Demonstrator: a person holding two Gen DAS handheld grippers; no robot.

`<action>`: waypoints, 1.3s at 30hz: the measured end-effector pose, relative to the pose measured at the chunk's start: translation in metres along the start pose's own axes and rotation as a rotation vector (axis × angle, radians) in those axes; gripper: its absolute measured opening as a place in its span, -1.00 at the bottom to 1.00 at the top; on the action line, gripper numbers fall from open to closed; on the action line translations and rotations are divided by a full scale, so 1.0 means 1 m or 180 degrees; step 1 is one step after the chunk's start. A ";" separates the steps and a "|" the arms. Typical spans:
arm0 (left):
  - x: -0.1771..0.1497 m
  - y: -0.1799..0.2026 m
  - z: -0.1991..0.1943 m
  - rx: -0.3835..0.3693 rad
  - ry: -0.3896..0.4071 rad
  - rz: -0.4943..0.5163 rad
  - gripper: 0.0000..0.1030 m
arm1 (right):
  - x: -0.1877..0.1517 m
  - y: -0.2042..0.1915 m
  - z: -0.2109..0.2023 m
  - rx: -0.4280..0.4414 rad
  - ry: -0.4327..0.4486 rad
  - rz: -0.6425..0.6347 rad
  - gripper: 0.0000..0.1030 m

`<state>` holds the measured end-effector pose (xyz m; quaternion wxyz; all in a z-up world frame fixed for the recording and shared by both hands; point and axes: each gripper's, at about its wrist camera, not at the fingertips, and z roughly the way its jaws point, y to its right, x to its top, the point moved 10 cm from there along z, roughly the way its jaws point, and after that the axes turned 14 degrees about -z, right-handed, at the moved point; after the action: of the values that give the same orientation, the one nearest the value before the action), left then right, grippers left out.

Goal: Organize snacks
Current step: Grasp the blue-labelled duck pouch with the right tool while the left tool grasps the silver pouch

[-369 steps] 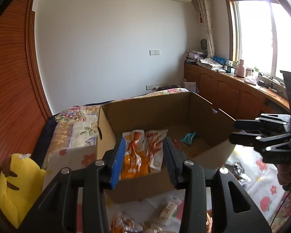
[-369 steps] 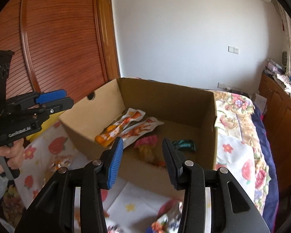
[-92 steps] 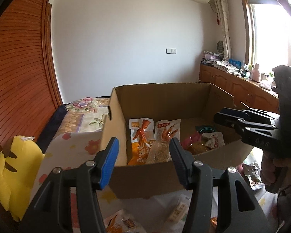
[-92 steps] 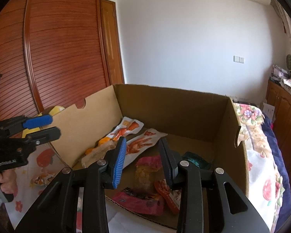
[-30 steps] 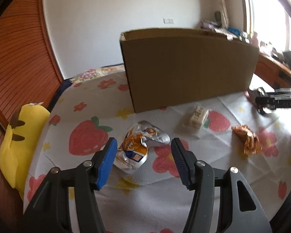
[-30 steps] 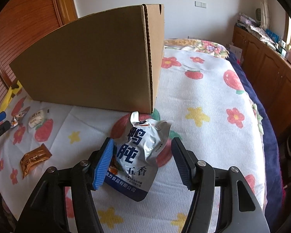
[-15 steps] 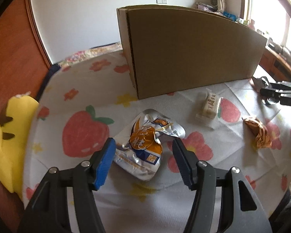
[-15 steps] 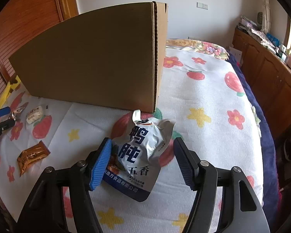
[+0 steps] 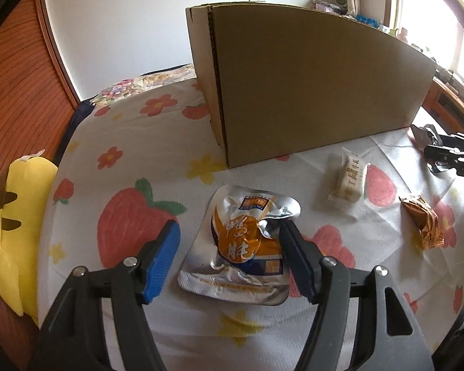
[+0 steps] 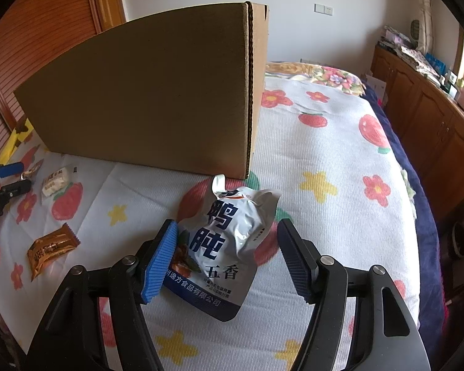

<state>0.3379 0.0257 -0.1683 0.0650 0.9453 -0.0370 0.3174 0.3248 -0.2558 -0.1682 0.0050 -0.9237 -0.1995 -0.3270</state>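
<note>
Left wrist view: left tongs (image 9: pixel 229 261) spread astride silver-orange pouch (image 9: pixel 242 247) on bed; right tongs (image 10: pixel 227 258) spread around white-blue pouch (image 10: pixel 224 247) near cardboard box (image 10: pixel 157 99) corner; slick crumpled foil may slip at pinch.

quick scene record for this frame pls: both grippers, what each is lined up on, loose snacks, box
left gripper: open, fingers either side of the orange-and-silver pouch, not closed on it
right gripper: open, straddling the blue-and-white pouch
loose snacks: white wrapped bar, orange packet, both on the bedspread
cardboard box: upright behind the snacks, only its outer walls visible
contents of box: hidden
</note>
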 end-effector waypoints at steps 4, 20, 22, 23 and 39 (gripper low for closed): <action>0.002 0.000 0.003 -0.0064 -0.0005 -0.0087 0.35 | -0.001 -0.001 0.001 -0.0010 -0.0007 -0.0016 0.34; -0.014 0.020 -0.013 -0.0161 -0.0032 0.0044 -0.26 | 0.001 -0.005 0.003 -0.0048 -0.0040 -0.0081 0.41; -0.018 0.020 -0.018 -0.0172 -0.0011 0.0002 -0.27 | 0.000 -0.006 0.004 -0.0048 -0.0041 -0.0086 0.41; -0.020 0.020 -0.021 -0.0176 0.0005 -0.0009 -0.29 | 0.000 -0.006 0.004 -0.0047 -0.0040 -0.0085 0.41; -0.038 0.058 -0.062 -0.0374 0.0212 -0.0042 -0.52 | -0.001 -0.006 0.003 -0.0036 -0.0040 -0.0084 0.42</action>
<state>0.2641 -0.0216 -0.1367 0.1236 0.9290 -0.0471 0.3455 0.3241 -0.2503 -0.1722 -0.0058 -0.9231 -0.2098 -0.3223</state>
